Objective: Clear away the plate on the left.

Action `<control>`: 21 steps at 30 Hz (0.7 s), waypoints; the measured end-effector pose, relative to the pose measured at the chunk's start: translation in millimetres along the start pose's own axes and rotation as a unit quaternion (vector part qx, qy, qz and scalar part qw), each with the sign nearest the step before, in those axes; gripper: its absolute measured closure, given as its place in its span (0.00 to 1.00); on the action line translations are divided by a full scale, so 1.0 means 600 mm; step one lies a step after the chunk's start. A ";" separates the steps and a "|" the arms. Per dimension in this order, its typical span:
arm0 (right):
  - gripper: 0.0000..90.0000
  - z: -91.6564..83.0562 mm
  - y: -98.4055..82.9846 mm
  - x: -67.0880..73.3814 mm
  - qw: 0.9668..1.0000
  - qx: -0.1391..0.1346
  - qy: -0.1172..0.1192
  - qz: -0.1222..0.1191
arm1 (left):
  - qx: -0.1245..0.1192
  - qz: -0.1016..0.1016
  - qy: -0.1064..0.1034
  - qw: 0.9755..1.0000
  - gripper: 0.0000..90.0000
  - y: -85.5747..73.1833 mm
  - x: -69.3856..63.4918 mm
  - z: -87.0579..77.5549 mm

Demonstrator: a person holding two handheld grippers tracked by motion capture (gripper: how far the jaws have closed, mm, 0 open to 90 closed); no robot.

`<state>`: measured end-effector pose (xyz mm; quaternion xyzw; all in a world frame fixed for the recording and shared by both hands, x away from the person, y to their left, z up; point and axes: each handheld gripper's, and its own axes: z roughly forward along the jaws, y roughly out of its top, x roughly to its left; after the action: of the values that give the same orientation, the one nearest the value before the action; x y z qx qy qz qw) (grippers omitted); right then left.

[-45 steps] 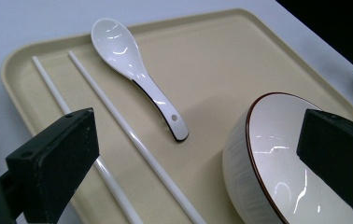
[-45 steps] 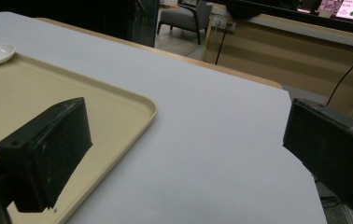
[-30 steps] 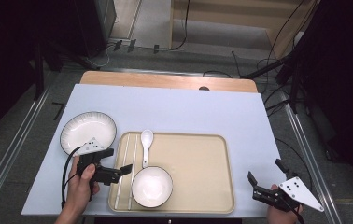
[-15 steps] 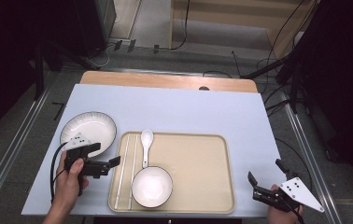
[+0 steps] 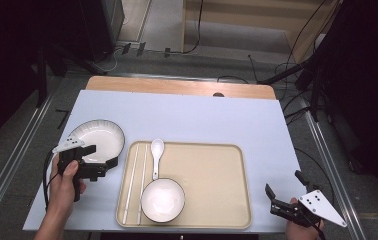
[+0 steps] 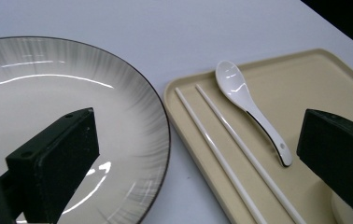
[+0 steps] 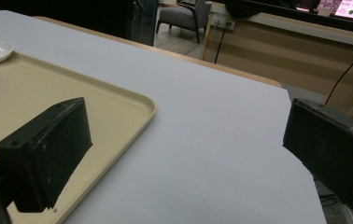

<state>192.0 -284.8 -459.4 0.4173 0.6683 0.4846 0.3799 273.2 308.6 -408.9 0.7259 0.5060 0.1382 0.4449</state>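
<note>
The left gripper (image 5: 108, 166) is held with its jaws spread wide and nothing between them, and the plate (image 5: 98, 139) is found directly under and just ahead of it, on the bare table to the left of the tray (image 5: 217, 200). In the left gripper view the plate (image 6: 58, 116) is seen beneath one jaw, while the other jaw hangs over the tray (image 6: 333, 88), so that the plate's near rim and the strip of table between plate and tray are straddled by the opening. The plate is round, so no long axis has to be matched; what counts is that the rim lies a little to the plate side of the gap between the jaws and slightly below them. It is judged that a small shift toward the plate and a lowering would be needed before the rim could be pinched. Beyond the far jaw, on the tray, the chopsticks (image 6: 230, 154) and the spoon (image 6: 249, 107) are laid lengthwise, pointing away from the gripper, with the bowl (image 5: 163, 199) nearer the person. The right gripper (image 5: 286, 199) is also held spread and empty, well apart from the plate, past the tray's near right corner; the plate is therefore much nearer to the left hand (image 5: 66, 180).
</note>
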 end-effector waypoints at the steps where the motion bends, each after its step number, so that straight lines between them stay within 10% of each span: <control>1: 0.02 0.000 0.000 0.000 1.000 0.000 0.000 0.001 | -0.002 0.001 0.003 1.000 0.00 0.001 0.003 0.001; 21: 0.02 0.003 -0.001 0.002 1.000 0.002 0.002 -0.003 | 0.016 -0.016 0.023 0.999 0.00 0.021 0.053 0.000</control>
<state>193.4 -283.3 -460.5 0.4158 0.6711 0.4827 0.3791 295.0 335.0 -407.0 0.7213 0.5297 0.1398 0.4237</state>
